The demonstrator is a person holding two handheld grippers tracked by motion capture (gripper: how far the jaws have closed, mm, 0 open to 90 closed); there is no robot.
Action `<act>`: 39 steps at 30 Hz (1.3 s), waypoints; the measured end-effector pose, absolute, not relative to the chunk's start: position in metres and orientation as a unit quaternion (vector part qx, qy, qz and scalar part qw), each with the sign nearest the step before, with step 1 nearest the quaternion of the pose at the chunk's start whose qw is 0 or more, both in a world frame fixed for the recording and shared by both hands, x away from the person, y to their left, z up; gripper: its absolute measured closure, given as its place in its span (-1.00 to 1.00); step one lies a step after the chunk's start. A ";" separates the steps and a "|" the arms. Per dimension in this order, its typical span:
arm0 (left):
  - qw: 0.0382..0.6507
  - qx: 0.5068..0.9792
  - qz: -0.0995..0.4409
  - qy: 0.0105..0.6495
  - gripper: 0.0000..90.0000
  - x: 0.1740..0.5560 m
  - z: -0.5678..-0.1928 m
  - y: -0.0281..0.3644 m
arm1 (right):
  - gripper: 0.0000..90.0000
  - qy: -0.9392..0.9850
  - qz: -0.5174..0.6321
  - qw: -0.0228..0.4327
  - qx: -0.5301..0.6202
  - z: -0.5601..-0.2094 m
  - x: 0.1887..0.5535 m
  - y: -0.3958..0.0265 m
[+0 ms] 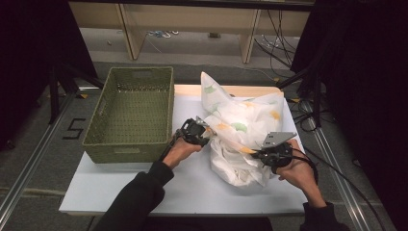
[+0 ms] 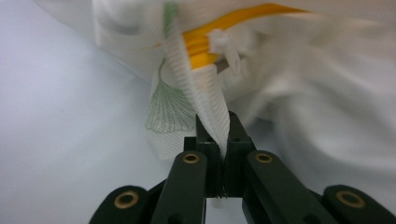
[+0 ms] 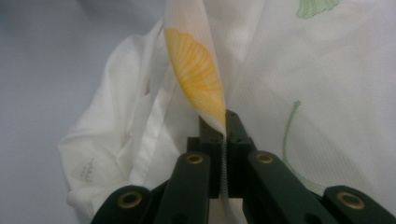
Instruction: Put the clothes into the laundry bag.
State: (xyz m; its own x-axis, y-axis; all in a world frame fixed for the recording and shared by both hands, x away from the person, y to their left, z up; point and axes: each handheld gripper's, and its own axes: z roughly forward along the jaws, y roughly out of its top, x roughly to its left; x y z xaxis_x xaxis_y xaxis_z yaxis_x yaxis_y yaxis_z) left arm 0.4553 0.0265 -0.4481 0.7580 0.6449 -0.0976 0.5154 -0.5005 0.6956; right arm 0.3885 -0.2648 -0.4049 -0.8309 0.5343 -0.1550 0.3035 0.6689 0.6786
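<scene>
- Here's the white table [image 1: 192,192] from above, with a white cloth [image 1: 240,130] printed with green and yellow leaves heaped on its right half.
- One corner of the cloth stands up at the far side, over the table's wooden far edge [image 1: 187,89].
- Left of the heap sits a green woven basket [image 1: 132,113], its near right corner just beside the left gripper [image 1: 204,135].
- The left gripper is at the heap's left edge, held in the left hand [image 1: 180,151], dark sleeve [image 1: 137,197] coming in from the near side.
- In the left gripper view its jaws are pressed together on a ribbed fold of the cloth [image 2: 201,98], with a green leaf print [image 2: 170,109] to the left and a yellow one [image 2: 219,32] above.
- The right gripper [image 1: 260,154] is at the near right side of the heap, grey plate [image 1: 276,138] on top, right hand [image 1: 298,171] behind it, cable [image 1: 327,166] trailing off to the right.
- In the right gripper view its jaws are closed tight on a thin edge of the cloth [image 3: 205,84] that bears a yellow leaf print [image 3: 198,74], the fabric rising straight up from between them.
- Both grips are on the same cloth, well apart, left and right of the heap.
</scene>
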 end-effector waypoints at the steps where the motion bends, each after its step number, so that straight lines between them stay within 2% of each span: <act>1: 0.374 0.863 0.083 0.328 0.95 0.446 -0.444 0.032 | 0.99 0.898 0.331 0.167 0.236 -0.410 0.391 -0.262; 5: 0.407 0.850 0.049 0.330 0.95 0.423 -0.442 0.049 | 0.99 0.899 0.328 0.168 0.239 -0.415 0.395 -0.258; 9: 0.381 0.873 0.052 0.300 0.95 0.407 -0.452 0.053 | 0.99 0.896 0.323 0.179 0.247 -0.421 0.406 -0.252; 11: 0.388 0.874 0.039 0.290 0.95 0.395 -0.451 0.054 | 0.99 0.892 0.317 0.199 0.252 -0.423 0.418 -0.249; 13: 0.388 0.878 0.034 0.277 0.95 0.389 -0.447 0.058 | 0.99 0.896 0.310 0.194 0.253 -0.422 0.421 -0.249; 16: 0.403 0.875 0.021 0.267 0.95 0.377 -0.437 0.066 | 0.99 0.894 0.306 0.212 0.251 -0.422 0.433 -0.247; 20: 0.424 0.858 0.022 0.289 0.95 0.374 -0.432 0.086 | 0.99 0.887 0.309 0.216 0.266 -0.420 0.439 -0.250; 24: 0.416 0.853 0.002 0.314 0.94 0.377 -0.454 0.095 | 0.99 0.886 0.317 0.215 0.263 -0.418 0.436 -0.251; 25: 0.404 0.858 0.010 0.317 0.91 0.376 -0.457 0.094 | 0.99 0.887 0.316 0.214 0.260 -0.417 0.434 -0.251; 27: 0.384 0.868 0.037 0.314 0.65 0.372 -0.455 0.092 | 0.99 0.889 0.316 0.214 0.252 -0.415 0.431 -0.251; 30: 0.390 0.859 0.094 0.319 0.19 0.361 -0.435 0.087 | 0.99 0.885 0.328 0.209 0.256 -0.410 0.428 -0.254; 33: 0.410 0.854 0.134 0.291 -0.08 0.348 -0.411 0.076 | 0.99 0.882 0.338 0.212 0.250 -0.405 0.425 -0.258; 35: 0.430 0.854 0.113 0.272 -0.16 0.342 -0.407 0.060 | 0.99 0.880 0.341 0.210 0.254 -0.401 0.422 -0.258; 39: 0.413 0.875 0.080 0.242 -0.37 0.344 -0.431 0.012 | 0.99 0.880 0.344 0.215 0.246 -0.394 0.419 -0.259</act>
